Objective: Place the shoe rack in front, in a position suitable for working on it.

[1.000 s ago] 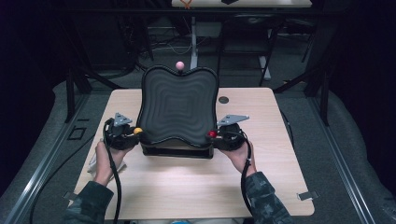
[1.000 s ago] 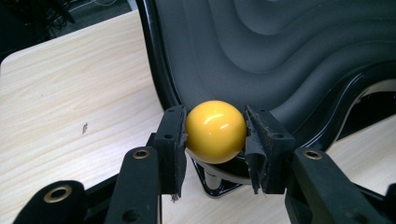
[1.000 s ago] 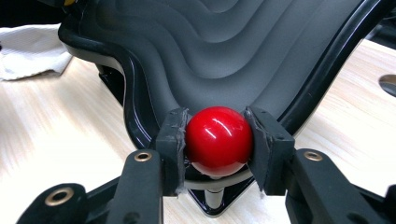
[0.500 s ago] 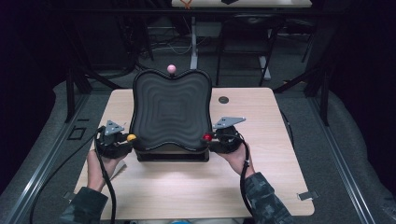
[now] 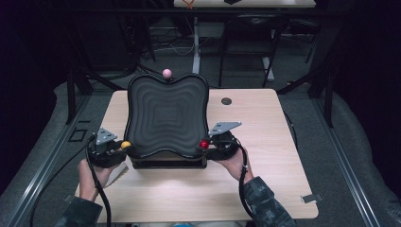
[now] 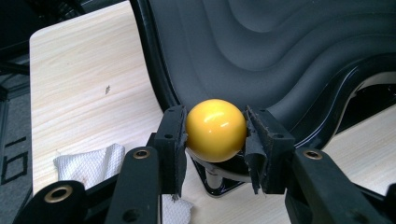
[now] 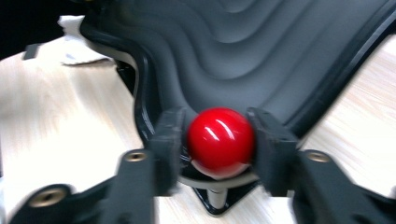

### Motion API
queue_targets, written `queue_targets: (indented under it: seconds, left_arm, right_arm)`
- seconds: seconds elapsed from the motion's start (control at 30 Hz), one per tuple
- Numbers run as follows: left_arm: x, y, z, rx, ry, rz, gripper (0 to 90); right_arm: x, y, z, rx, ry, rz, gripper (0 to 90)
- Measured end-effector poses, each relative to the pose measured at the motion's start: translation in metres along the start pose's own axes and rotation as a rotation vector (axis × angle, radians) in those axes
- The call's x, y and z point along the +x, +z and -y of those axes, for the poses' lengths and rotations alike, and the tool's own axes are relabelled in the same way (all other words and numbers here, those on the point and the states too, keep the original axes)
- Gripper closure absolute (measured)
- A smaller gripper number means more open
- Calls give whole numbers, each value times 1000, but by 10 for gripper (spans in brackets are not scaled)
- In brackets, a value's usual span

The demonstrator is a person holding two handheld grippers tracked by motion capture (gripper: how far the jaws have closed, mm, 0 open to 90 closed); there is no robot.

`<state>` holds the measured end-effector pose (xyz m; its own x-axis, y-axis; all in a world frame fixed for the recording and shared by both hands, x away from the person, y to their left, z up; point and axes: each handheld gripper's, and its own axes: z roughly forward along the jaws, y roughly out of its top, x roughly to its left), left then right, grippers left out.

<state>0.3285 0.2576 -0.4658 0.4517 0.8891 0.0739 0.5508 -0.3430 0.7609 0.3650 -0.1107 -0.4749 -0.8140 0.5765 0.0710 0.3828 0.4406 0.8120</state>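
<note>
We've got the left gripper [image 6: 215, 140] clamped on the glossy yellow ball knob [image 6: 215, 129] and the right gripper [image 7: 220, 142] hugging the shiny red ball knob [image 7: 221, 141], its jaws just eased apart; the black wavy rubber board [image 5: 166, 113] sits between them on the table, tilted up

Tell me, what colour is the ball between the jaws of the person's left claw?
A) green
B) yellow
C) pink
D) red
B: the left gripper view shows a glossy yellow ball clamped between the left claw's pads, at the edge of the black wavy tray.
</note>
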Motion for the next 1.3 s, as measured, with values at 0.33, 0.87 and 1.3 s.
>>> queue_targets:
  seconds: [0.33,0.87,1.3]
  left_arm:
    - [5,-5,5,5,-12,-10,600]
    - [16,-18,13,-32,-40,16,413]
    - [61,-49,25,-73,-137,-99,106]
  right_arm:
    - [9,9,-2,-1,-33,32,600]
    - [16,17,-5,-15,-35,7,601]
    - [17,18,-6,-9,-34,15,601]
